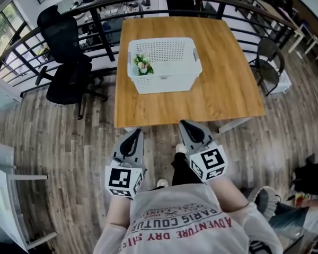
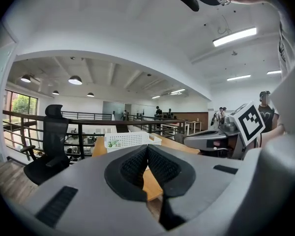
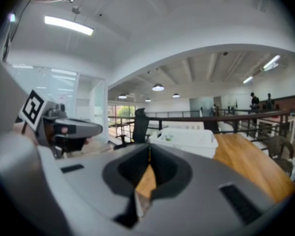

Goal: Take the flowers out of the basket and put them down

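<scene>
A white perforated basket stands on the far half of a wooden table. A small bunch of white and pink flowers lies against its left wall. Both grippers are held close to my body, short of the table's near edge. My left gripper is shut and empty, as is my right gripper. From the left gripper view the basket and the flowers show beyond the closed tips. The right gripper view shows the basket past its closed tips.
A black office chair stands left of the table, behind a dark curved railing. A second chair sits at the table's right. A white desk is at my lower left. A person's shoes and bags lie at the lower right.
</scene>
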`<state>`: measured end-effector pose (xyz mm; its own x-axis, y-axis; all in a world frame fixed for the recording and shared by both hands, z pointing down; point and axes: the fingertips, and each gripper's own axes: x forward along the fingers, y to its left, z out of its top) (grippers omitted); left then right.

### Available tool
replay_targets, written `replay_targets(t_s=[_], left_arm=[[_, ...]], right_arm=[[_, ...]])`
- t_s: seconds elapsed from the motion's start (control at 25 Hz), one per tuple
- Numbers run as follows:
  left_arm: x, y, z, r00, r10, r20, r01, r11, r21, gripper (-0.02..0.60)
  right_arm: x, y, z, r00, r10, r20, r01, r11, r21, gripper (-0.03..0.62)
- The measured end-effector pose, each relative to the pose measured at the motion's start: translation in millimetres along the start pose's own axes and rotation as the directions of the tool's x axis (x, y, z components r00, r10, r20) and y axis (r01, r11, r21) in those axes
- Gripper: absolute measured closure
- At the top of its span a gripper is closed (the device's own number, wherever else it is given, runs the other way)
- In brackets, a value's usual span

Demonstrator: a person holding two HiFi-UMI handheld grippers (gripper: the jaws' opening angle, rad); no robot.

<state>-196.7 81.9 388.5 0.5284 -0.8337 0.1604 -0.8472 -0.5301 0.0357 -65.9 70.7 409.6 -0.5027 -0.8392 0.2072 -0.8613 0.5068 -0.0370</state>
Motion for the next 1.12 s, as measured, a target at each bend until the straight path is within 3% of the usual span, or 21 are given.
replay_targets(t_s=[0.56, 0.92, 1.04, 1.12], left_arm=[[185, 81, 33, 0.974, 0.229, -0.007, -0.229, 0.973, -0.016, 0.554], [251, 137, 38, 0.964, 0.263, -0.045, -0.265, 0.962, -0.062, 0.554], [265, 162, 35, 0.969, 0.244, -0.048, -0.246, 0.967, -0.061, 0.554], [271, 177, 34, 0.973, 0.224, -0.049, -0.226, 0.973, -0.053, 0.554]], right_arm=[[181, -141, 53, 0.975, 0.222, -0.019, -0.223, 0.974, -0.043, 0.565], [280, -176, 37, 0.929, 0.287, -0.234, -0.3, 0.954, -0.023, 0.565], [315, -179, 11, 0.892, 0.282, -0.352, -0.298, 0.955, 0.011, 0.563], [336, -180, -11, 0.85, 0.285, -0.443, -0.286, 0.956, 0.066, 0.563]])
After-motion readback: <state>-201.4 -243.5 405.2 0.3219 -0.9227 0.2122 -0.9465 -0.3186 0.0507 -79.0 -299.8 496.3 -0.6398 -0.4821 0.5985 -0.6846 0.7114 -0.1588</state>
